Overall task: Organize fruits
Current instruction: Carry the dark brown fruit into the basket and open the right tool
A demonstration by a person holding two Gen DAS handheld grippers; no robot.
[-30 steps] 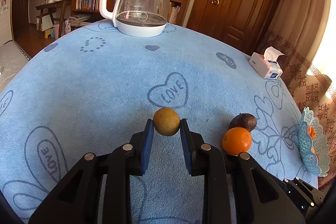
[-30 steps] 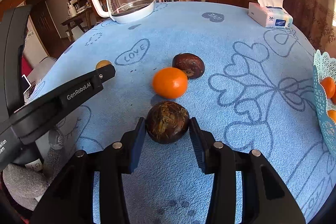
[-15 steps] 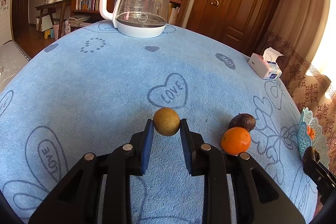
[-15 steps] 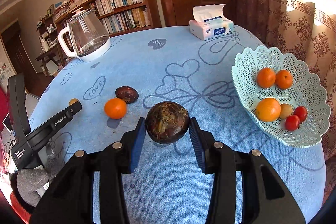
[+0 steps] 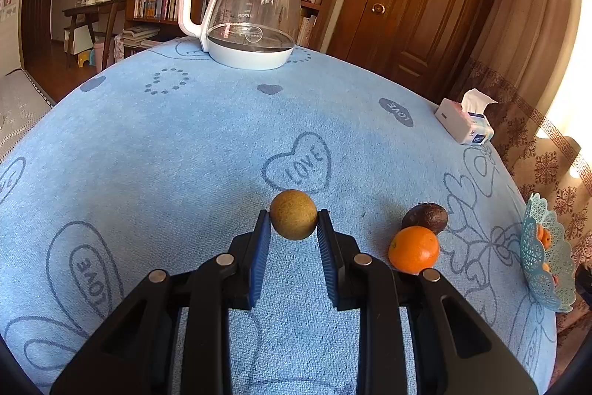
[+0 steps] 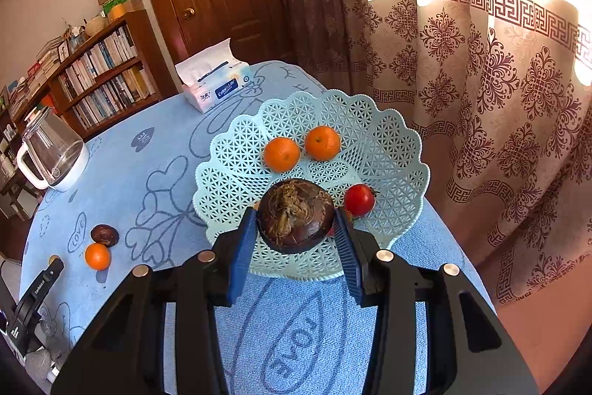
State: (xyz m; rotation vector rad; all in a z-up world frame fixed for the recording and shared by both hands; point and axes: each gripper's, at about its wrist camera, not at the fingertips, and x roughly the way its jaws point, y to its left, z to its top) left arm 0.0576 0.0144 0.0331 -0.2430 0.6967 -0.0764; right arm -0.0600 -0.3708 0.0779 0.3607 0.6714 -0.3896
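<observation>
My left gripper (image 5: 293,232) is shut on a small round tan-green fruit (image 5: 293,214) just above the blue tablecloth. To its right lie an orange (image 5: 413,249) and a dark brown fruit (image 5: 424,217). My right gripper (image 6: 295,226) is shut on a large dark brown fruit (image 6: 295,215) and holds it over the near part of the pale blue lattice basket (image 6: 392,150). The basket holds two oranges (image 6: 282,153) and a red tomato (image 6: 359,199). The basket also shows edge-on at the right in the left wrist view (image 5: 544,254).
A glass kettle (image 5: 251,13) stands at the table's far side. A tissue pack (image 5: 464,121) lies at the far right edge. The left gripper (image 6: 48,269) shows at the lower left of the right wrist view. Curtains hang behind the basket.
My right gripper has carried the dark brown fruit right, from over the cloth to above the basket. My left gripper has stayed in place with its fruit.
</observation>
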